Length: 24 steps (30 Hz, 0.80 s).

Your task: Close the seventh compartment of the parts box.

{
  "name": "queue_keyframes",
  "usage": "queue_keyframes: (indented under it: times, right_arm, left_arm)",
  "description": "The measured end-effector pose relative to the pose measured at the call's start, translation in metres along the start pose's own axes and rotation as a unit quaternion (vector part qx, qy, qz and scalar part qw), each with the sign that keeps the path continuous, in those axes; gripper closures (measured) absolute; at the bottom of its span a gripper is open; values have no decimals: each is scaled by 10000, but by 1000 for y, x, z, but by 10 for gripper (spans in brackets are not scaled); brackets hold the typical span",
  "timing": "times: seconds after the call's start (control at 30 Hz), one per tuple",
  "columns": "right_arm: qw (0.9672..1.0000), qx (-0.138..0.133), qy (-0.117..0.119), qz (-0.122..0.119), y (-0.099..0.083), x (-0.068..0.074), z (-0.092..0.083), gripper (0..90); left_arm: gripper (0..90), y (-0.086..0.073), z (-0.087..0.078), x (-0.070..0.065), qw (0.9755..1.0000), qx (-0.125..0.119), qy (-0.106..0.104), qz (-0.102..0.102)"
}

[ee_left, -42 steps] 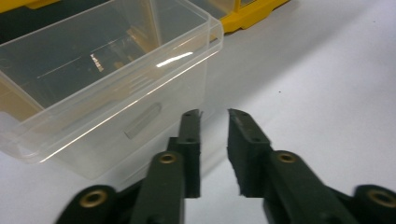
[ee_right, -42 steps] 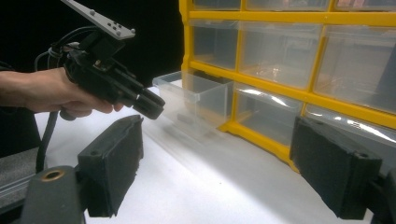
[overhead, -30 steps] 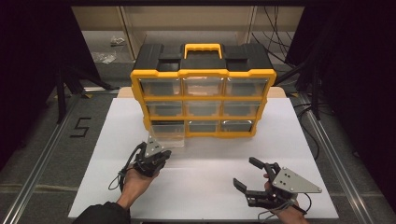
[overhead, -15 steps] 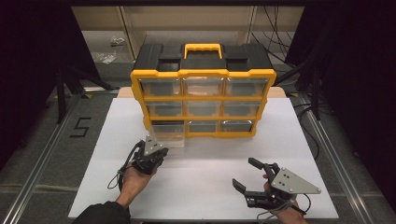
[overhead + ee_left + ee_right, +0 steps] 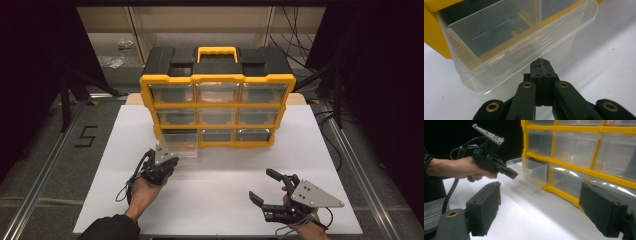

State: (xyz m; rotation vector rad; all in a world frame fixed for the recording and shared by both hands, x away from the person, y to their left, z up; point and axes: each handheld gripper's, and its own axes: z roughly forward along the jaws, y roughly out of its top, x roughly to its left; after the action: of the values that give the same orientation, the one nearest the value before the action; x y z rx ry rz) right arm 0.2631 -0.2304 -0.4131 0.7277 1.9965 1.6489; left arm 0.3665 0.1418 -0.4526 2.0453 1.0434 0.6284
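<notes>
A yellow and black drawer cabinet (image 5: 217,80) with clear drawers stands at the back of the white table (image 5: 220,210). Its bottom-left clear drawer (image 5: 180,145) is pulled partway out and looks empty (image 5: 499,32). My left gripper (image 5: 167,152) is at the drawer's front, jaws shut together, tips (image 5: 540,62) tucked right under the drawer's front lip. The right gripper view shows the same from the side: left gripper (image 5: 511,173) against the drawer (image 5: 531,168). My right gripper (image 5: 262,185) rests near the table's front right, open, with nothing between its pads (image 5: 544,207).
The cabinet's other drawers sit closed in the yellow frame (image 5: 574,168). A floor marking "5" (image 5: 86,136) lies left of the table. Metal rails (image 5: 45,175) run along both sides, and cables (image 5: 327,120) hang at the back right.
</notes>
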Motion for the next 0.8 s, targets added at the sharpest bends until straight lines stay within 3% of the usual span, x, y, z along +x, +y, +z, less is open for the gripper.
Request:
queue_keyframes:
  times: [0.6, 0.8]
  right_arm:
    - [10000, 6, 6, -5, 0, 0, 0, 187]
    - [10000, 3, 6, -12, 0, 0, 0, 187]
  left_arm:
    - [897, 1, 4, 0, 10000, -69, 18, 60]
    - [897, 1, 5, -1, 9998, -89, 37, 179]
